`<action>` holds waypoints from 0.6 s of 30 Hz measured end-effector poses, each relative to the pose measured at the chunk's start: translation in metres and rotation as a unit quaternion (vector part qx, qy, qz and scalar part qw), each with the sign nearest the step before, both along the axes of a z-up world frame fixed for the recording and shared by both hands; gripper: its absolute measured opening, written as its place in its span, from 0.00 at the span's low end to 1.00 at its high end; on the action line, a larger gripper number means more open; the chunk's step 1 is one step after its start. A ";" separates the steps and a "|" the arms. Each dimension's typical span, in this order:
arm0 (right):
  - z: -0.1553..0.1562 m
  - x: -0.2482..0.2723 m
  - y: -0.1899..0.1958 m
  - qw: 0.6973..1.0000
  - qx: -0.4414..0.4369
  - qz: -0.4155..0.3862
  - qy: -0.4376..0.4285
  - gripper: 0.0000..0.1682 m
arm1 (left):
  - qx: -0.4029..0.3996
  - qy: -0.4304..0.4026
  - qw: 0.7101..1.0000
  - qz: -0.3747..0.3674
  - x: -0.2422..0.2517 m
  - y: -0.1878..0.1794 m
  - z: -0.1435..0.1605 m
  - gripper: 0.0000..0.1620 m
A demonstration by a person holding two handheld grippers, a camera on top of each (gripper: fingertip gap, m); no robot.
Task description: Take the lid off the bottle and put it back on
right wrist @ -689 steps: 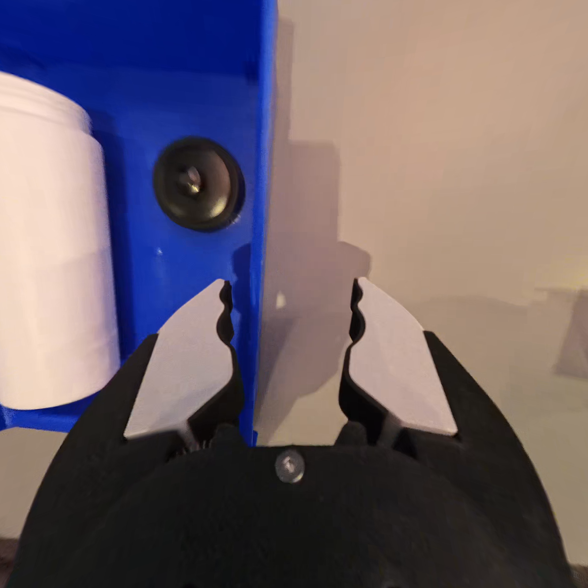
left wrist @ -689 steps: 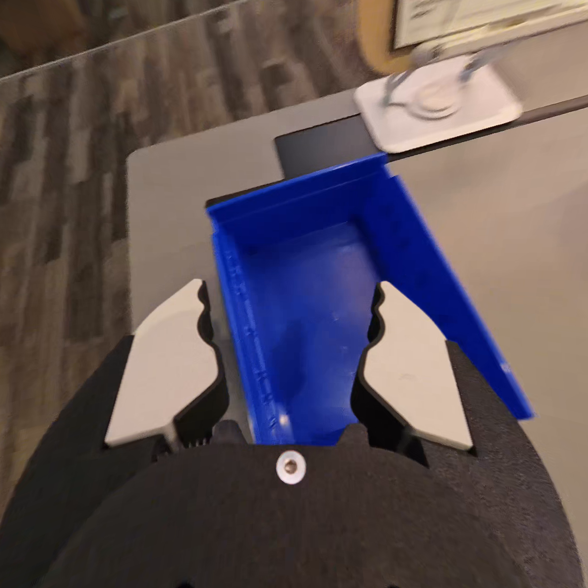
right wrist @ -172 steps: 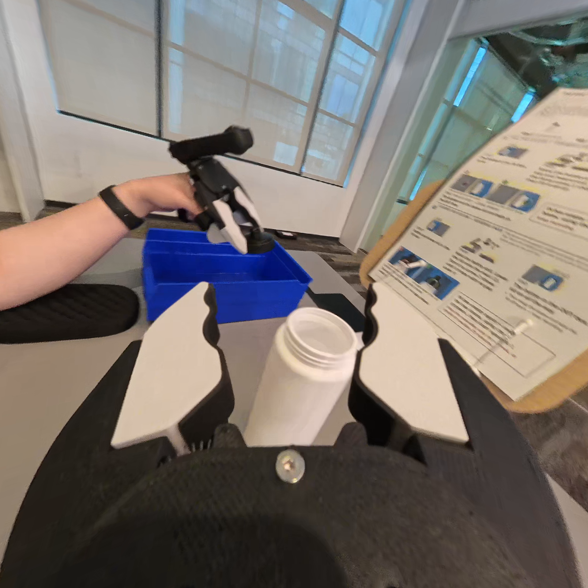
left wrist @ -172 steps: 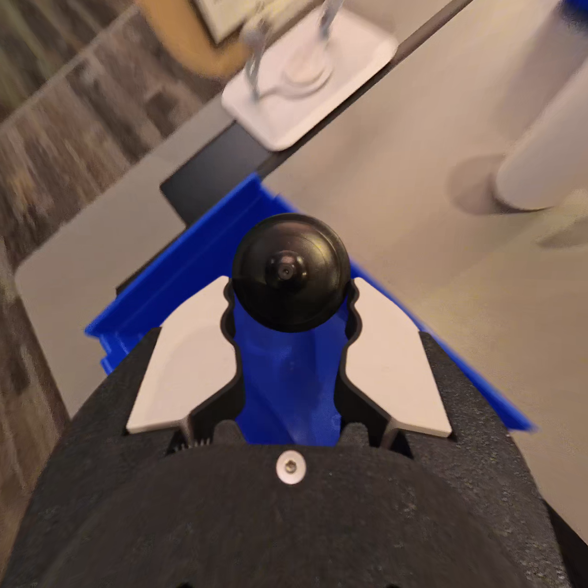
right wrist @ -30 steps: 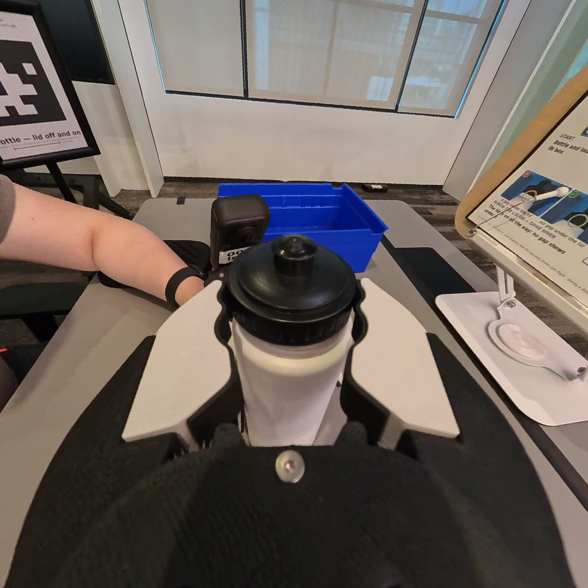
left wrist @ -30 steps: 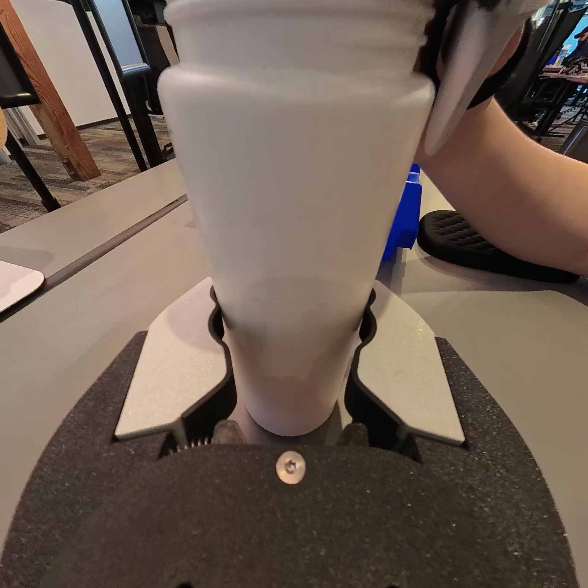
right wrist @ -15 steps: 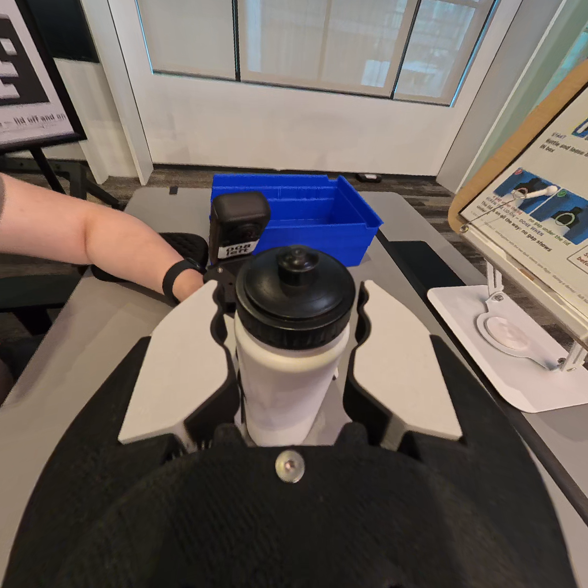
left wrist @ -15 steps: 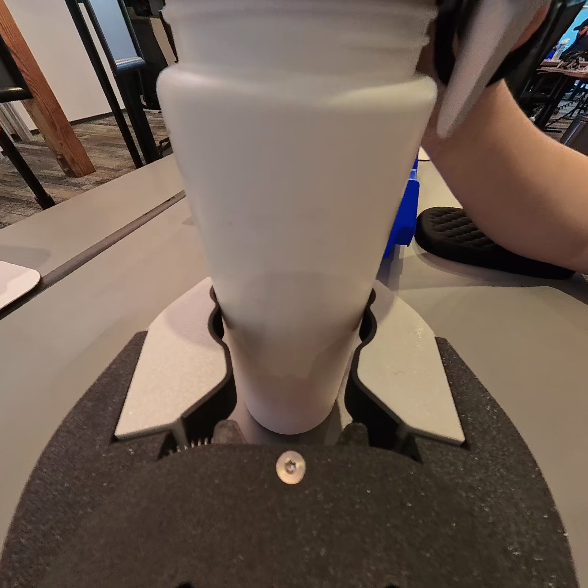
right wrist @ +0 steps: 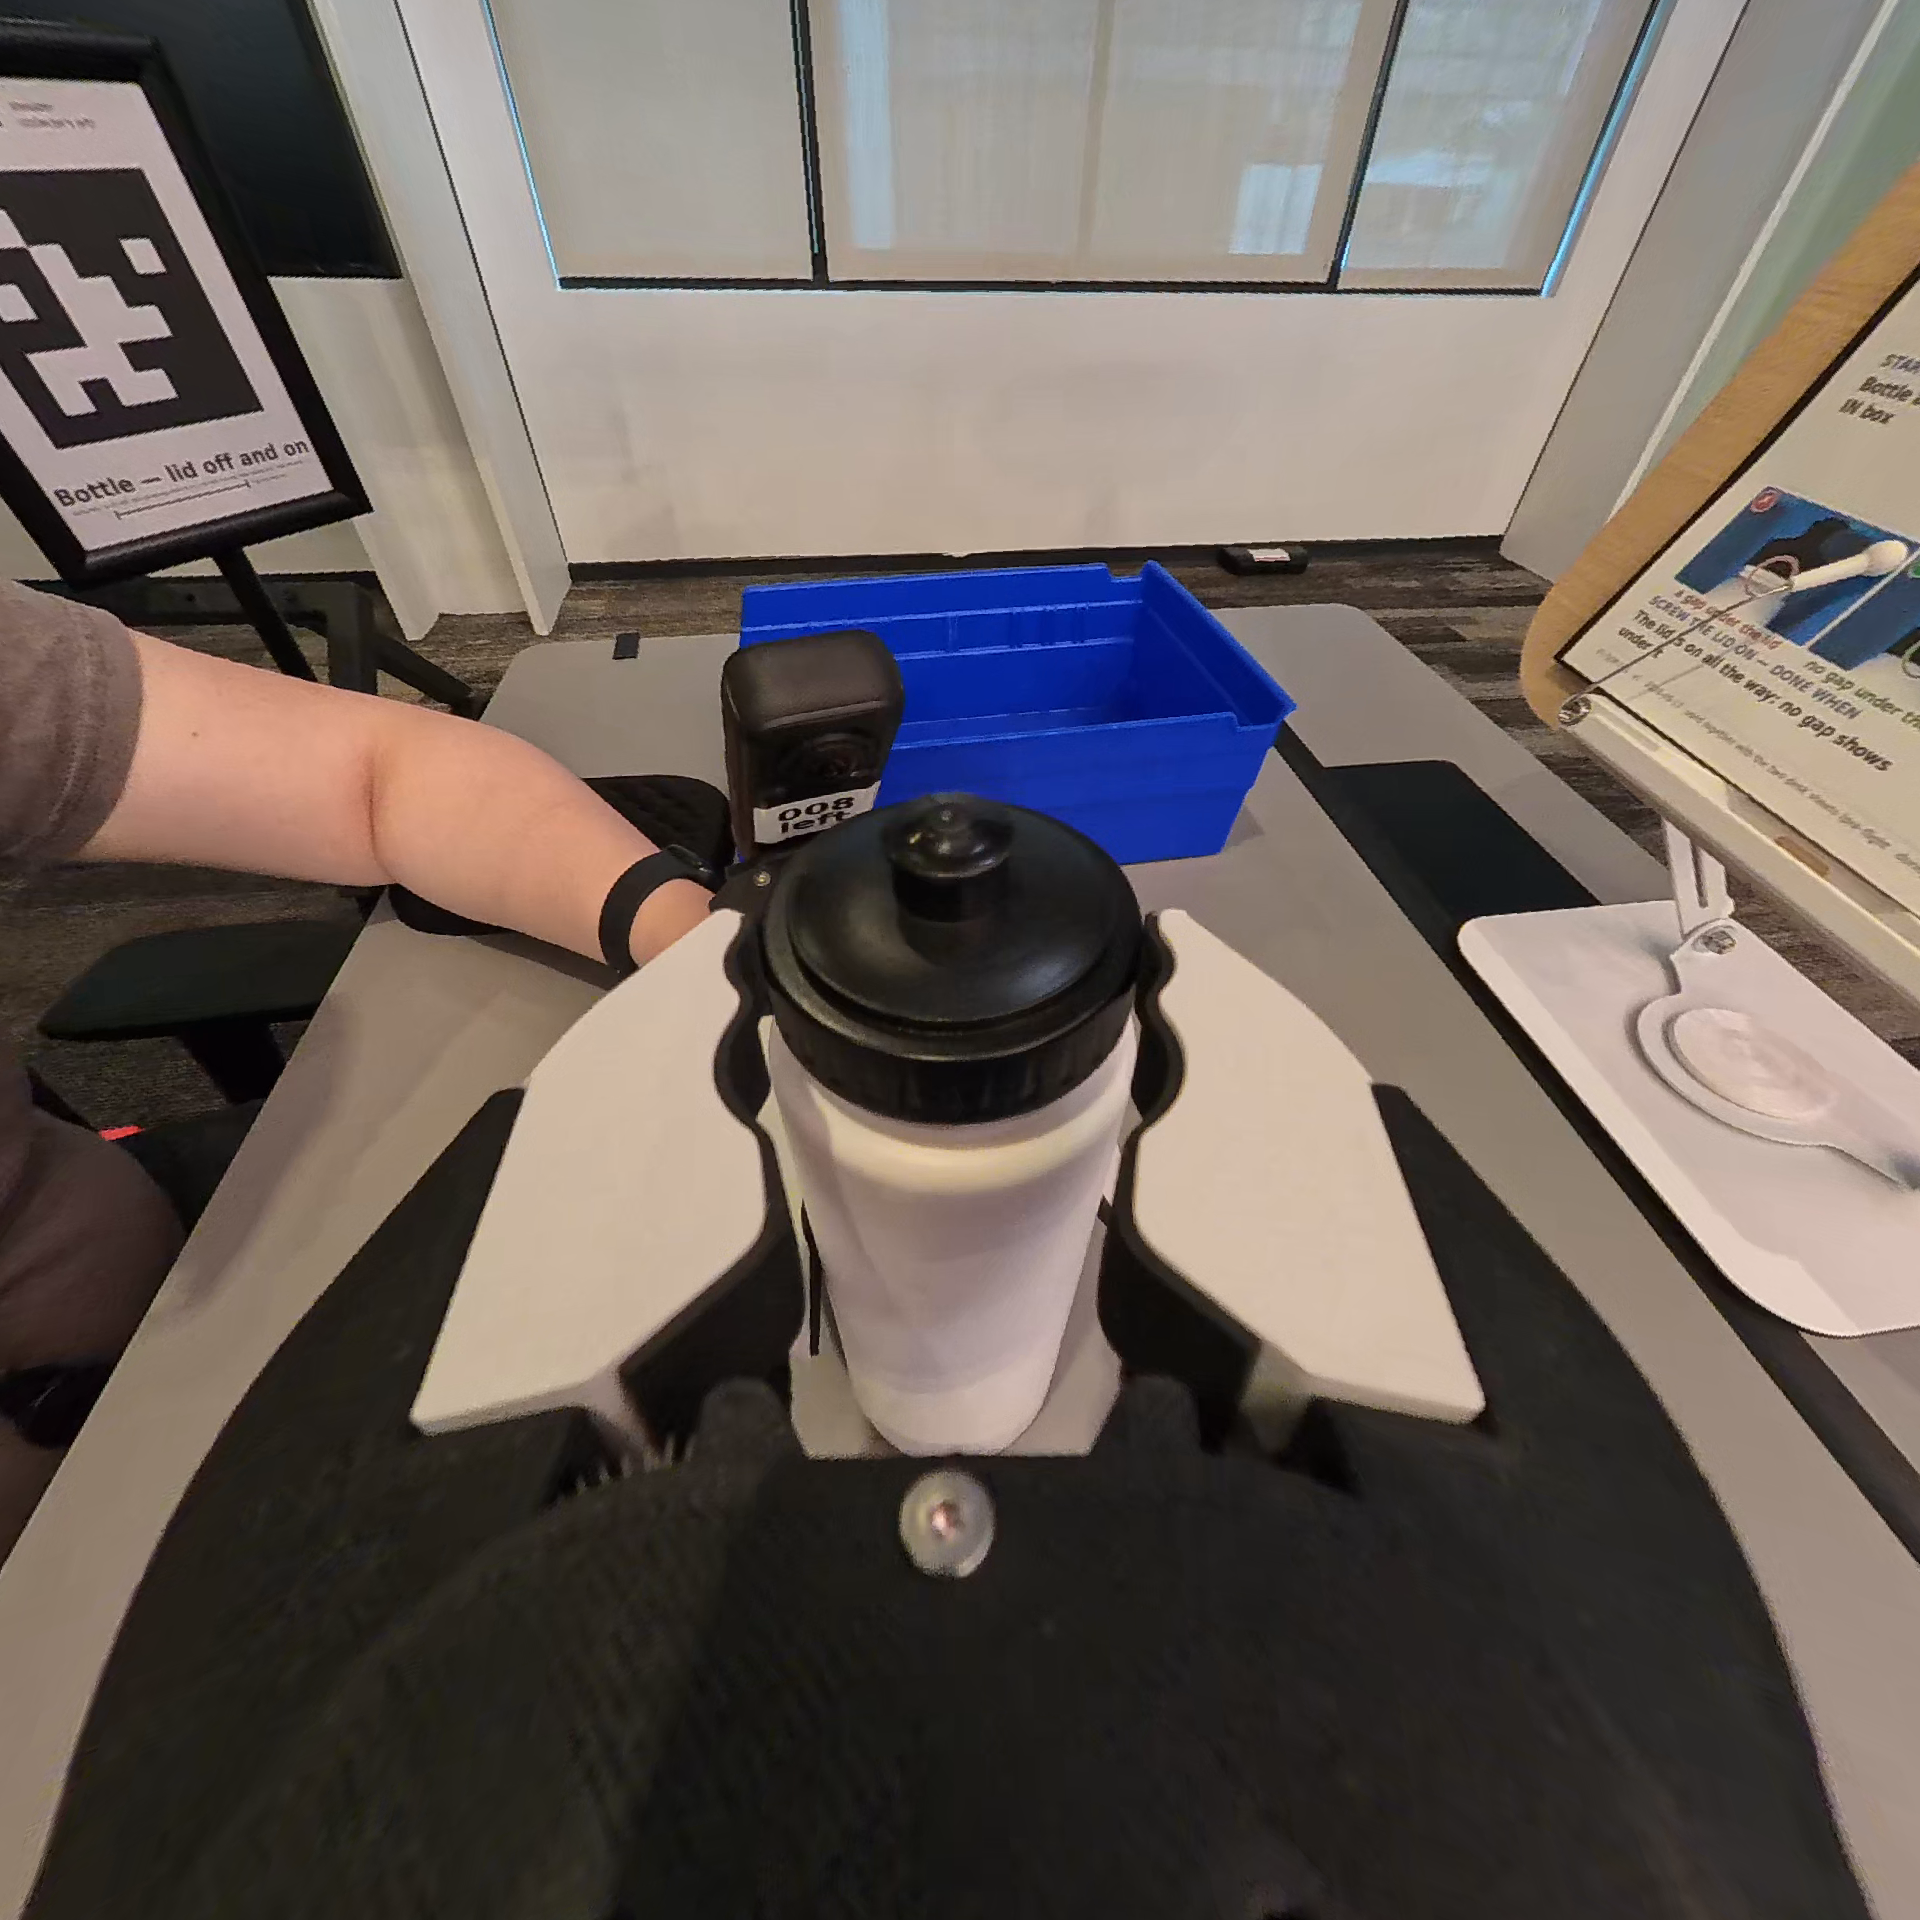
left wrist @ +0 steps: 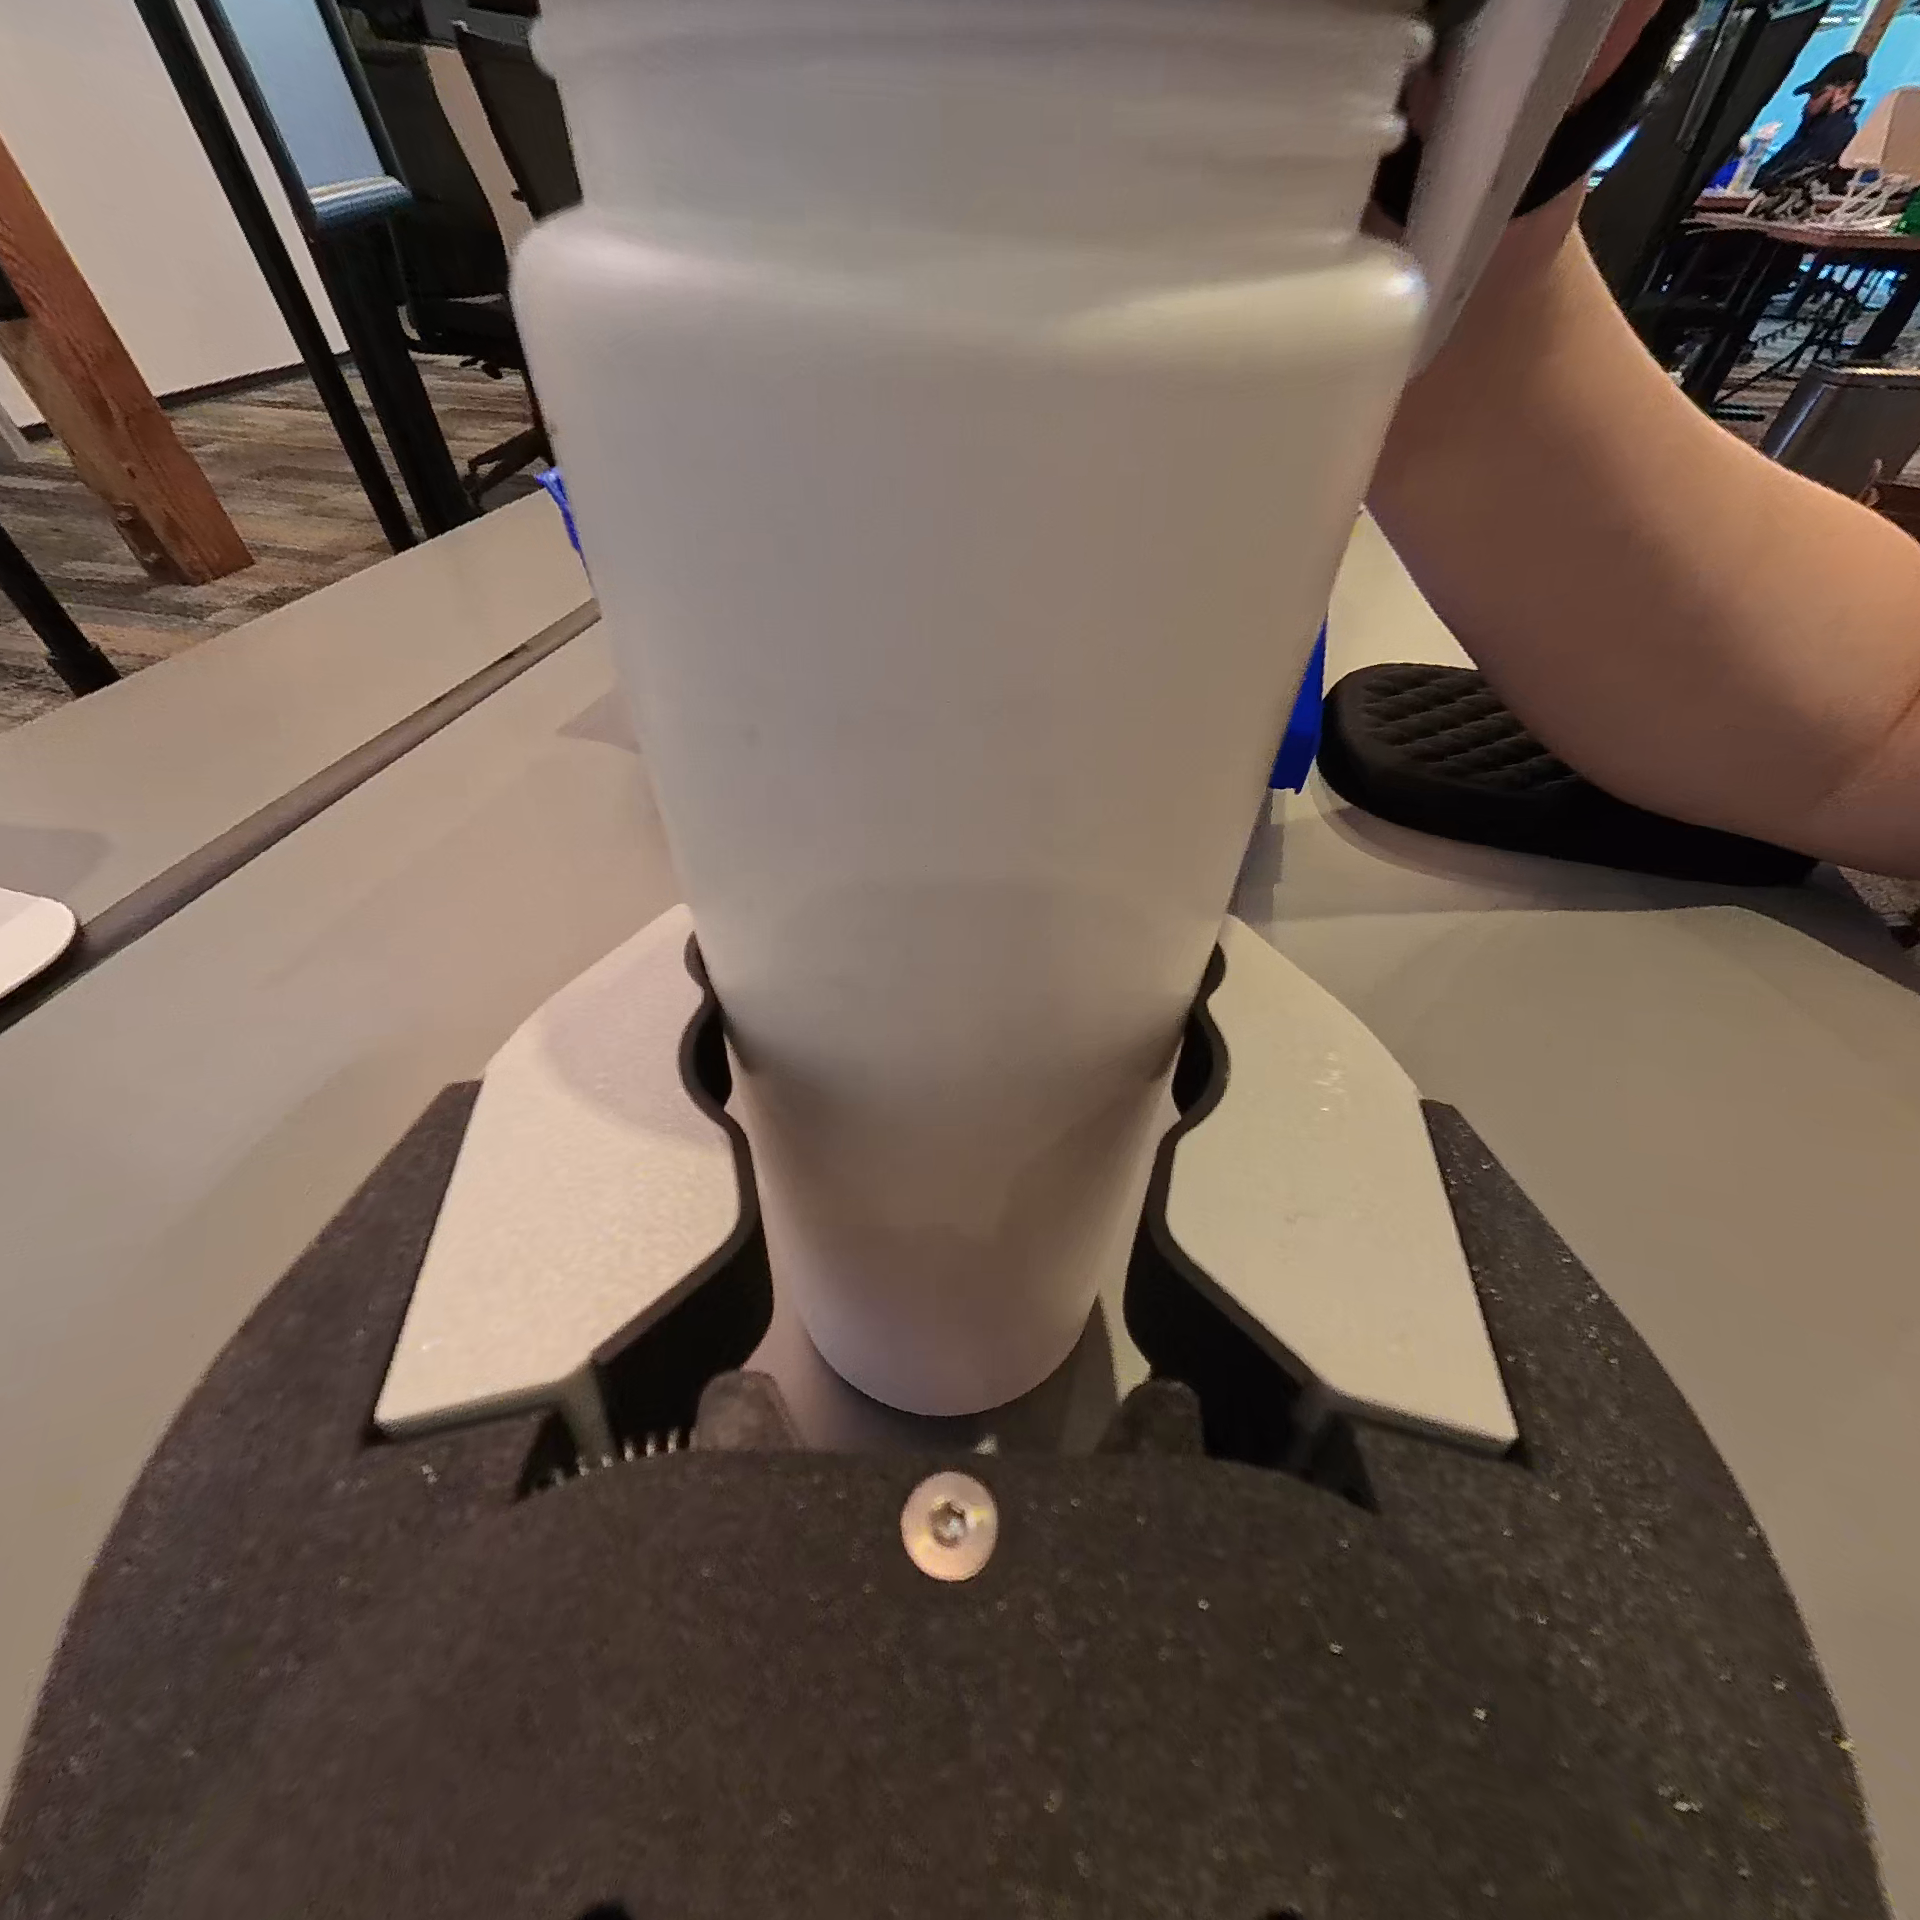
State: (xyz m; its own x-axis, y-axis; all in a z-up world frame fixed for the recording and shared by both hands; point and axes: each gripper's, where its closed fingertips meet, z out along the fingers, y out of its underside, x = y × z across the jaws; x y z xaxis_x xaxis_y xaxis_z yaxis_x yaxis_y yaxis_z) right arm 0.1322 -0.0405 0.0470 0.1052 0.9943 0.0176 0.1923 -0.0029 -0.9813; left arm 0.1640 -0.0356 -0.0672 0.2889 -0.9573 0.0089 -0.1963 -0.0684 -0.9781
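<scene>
A white bottle (left wrist: 966, 571) stands upright on the grey table (left wrist: 312, 935). My left gripper (left wrist: 956, 966) is shut on its lower body. In the right wrist view the bottle (right wrist: 951, 1247) carries its black lid (right wrist: 935, 1039), seated on the neck. My right gripper (right wrist: 948, 966) comes from above with one finger close against each side of the lid's ribbed rim. One right finger (left wrist: 1475, 156) shows at the top right of the left wrist view. The left gripper's black camera (right wrist: 810, 738) shows behind the lid.
An empty blue bin (right wrist: 1039, 769) sits on the table behind the bottle. A white stand with an instruction board (right wrist: 1714, 1091) is at the right, a framed sign (right wrist: 135, 312) at the left. A person's arm (right wrist: 364, 800) rests on a black pad (left wrist: 1507, 758).
Half a second ago the right fingers stood a little off the lid; now they are close on it again and the right gripper has turned. The left gripper still holds the bottle.
</scene>
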 end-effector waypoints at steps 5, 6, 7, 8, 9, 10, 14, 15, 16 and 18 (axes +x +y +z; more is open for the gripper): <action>0.000 -0.003 0.009 0.999 0.011 -0.045 -0.005 0.42 | -0.004 0.010 0.998 0.061 -0.003 0.010 -0.001 0.53; 0.000 -0.005 0.011 0.998 0.015 -0.060 -0.006 0.42 | -0.004 0.013 0.997 0.078 -0.005 0.013 -0.001 0.53; 0.000 -0.007 0.013 0.997 0.018 -0.075 -0.006 0.42 | -0.004 0.016 0.995 0.097 -0.007 0.016 -0.001 0.53; 0.000 -0.009 0.016 0.996 0.017 -0.091 -0.004 0.42 | -0.005 0.019 0.993 0.118 -0.010 0.020 -0.001 0.53; -0.001 -0.011 0.017 0.995 0.014 -0.103 -0.002 0.42 | -0.006 0.023 0.990 0.138 -0.012 0.022 -0.002 0.53; -0.001 -0.013 0.018 0.994 0.011 -0.112 0.002 0.42 | -0.006 0.027 0.988 0.154 -0.015 0.023 -0.002 0.53; -0.001 -0.016 0.018 0.993 0.010 -0.119 0.007 0.42 | -0.004 0.030 0.982 0.185 -0.019 0.026 -0.002 0.53; -0.001 -0.015 0.018 0.993 0.011 -0.119 0.008 0.42 | -0.004 0.033 0.982 0.185 -0.019 0.026 -0.003 0.53; -0.001 -0.015 0.019 0.993 0.010 -0.121 0.010 0.42 | -0.004 0.034 0.982 0.184 -0.019 0.026 -0.003 0.53; -0.001 -0.015 0.021 0.992 0.010 -0.129 0.018 0.42 | -0.008 0.034 0.982 0.186 -0.019 0.027 -0.003 0.53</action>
State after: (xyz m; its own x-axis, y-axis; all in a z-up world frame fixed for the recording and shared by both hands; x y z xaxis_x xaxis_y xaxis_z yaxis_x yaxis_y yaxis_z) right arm 0.1167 -0.0197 0.0464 0.3560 0.9341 0.0280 0.1532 -0.0288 -0.9878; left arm 0.1448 -0.0090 -0.0701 0.6194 -0.7850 -0.0087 -0.2192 -0.1623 -0.9621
